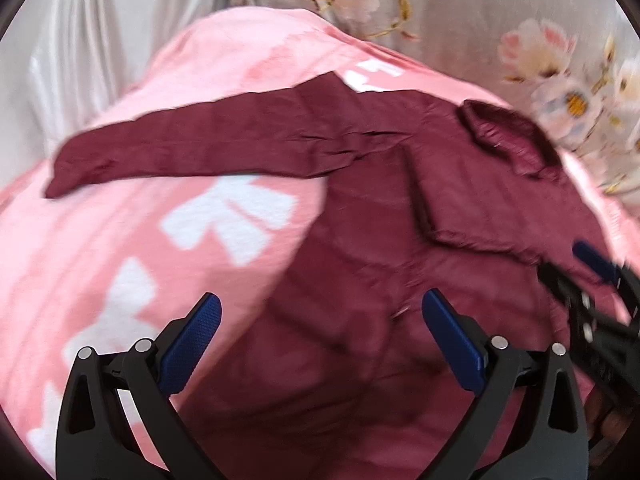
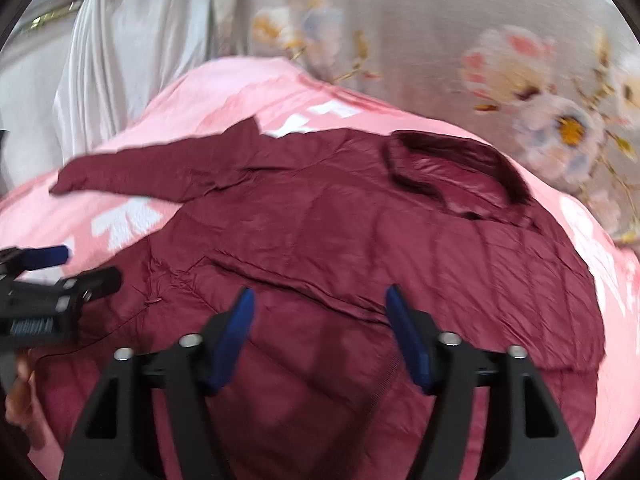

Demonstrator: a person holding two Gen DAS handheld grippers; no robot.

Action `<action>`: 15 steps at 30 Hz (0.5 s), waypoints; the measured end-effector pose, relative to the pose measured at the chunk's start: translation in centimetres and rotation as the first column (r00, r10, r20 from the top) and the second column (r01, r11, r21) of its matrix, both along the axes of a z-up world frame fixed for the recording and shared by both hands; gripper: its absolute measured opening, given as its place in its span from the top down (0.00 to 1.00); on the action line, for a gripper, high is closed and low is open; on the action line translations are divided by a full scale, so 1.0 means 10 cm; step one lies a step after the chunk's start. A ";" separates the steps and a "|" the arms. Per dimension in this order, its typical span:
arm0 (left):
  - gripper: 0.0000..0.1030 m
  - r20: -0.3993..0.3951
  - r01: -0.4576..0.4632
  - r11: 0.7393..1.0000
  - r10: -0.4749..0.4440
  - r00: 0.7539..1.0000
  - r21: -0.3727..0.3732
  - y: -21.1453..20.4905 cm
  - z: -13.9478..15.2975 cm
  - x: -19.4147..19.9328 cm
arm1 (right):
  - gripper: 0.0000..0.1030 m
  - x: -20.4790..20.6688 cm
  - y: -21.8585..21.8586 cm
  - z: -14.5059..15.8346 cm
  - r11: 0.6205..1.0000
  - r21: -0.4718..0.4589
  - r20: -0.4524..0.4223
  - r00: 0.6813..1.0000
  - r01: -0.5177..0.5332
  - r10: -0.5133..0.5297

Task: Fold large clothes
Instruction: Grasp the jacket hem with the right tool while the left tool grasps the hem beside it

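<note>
- Bed cover (image 2: 460, 12) with big flowers lies at the back.
- Pink blanket (image 1: 100, 264) with white bows is spread over it.
- Dark red puffy jacket (image 2: 320, 220) lies flat on the pink blanket, one sleeve (image 1: 180, 152) sticking out to the side, collar (image 2: 460, 176) at the far end.
- My left hand-held gripper (image 1: 320, 320) hangs over the jacket, jaws apart, holding nothing.
- My right hand-held gripper (image 2: 320, 316) is over the jacket too, jaws apart and empty.
</note>
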State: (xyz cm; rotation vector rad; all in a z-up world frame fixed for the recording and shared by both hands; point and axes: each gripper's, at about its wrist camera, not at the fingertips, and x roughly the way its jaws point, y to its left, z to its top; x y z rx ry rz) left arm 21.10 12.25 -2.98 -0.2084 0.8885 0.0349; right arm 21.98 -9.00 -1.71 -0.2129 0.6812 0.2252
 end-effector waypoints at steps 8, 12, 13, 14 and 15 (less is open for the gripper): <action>0.05 -0.065 0.139 0.932 -0.170 0.983 -0.334 -0.38 -0.04 0.61 | 0.33 -0.07 -1.48 0.02 0.906 0.227 -0.112 0.934 0.357 -0.340; 0.11 -0.126 0.127 0.927 -0.181 0.975 -0.353 -0.61 -0.23 0.90 | 0.33 -0.08 -2.30 -0.11 0.759 0.401 -0.221 0.858 0.513 -0.463; 0.14 -0.134 0.121 0.923 -0.180 0.974 -0.365 -0.64 -0.27 0.94 | 0.32 -0.07 -2.45 -0.16 0.726 0.431 -0.248 0.844 0.536 -0.476; 0.25 -0.137 0.116 0.922 -0.177 0.975 -0.368 -0.64 -0.28 0.97 | 0.32 -0.04 -2.63 -0.22 0.687 0.460 -0.284 0.827 0.562 -0.486; 0.33 -0.140 0.108 0.927 -0.168 0.976 -0.358 -0.66 -0.29 0.99 | 0.33 0.00 -2.73 -0.26 0.671 0.473 -0.303 0.820 0.571 -0.485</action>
